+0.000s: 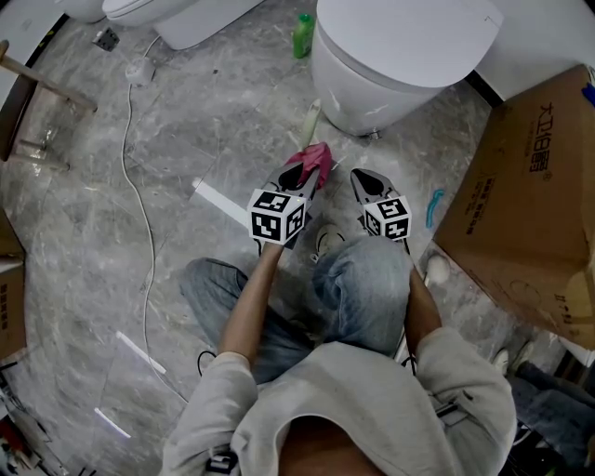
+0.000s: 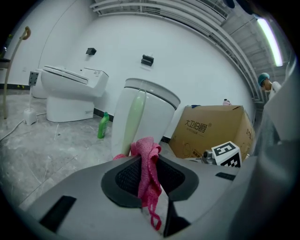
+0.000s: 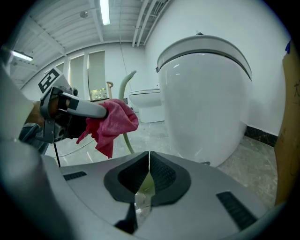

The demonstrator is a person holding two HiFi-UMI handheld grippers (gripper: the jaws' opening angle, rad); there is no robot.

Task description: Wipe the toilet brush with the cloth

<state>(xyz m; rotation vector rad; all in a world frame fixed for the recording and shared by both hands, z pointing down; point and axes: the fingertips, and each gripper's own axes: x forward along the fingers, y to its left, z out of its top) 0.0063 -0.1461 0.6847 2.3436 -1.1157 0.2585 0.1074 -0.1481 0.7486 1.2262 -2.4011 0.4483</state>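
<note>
My left gripper is shut on a pink cloth that bunches up out of its jaws. The toilet brush has a pale green curved handle. It rises just beyond the cloth, in front of the white toilet. My right gripper sits close beside the left one, its jaws shut with a pale green piece of the brush showing between them. In the right gripper view the left gripper holds the cloth against the handle.
A green bottle stands on the marble floor behind the toilet. A large cardboard box stands at the right. A second toilet is at the top left, and a white cable runs down the floor at the left. The person's knees are below the grippers.
</note>
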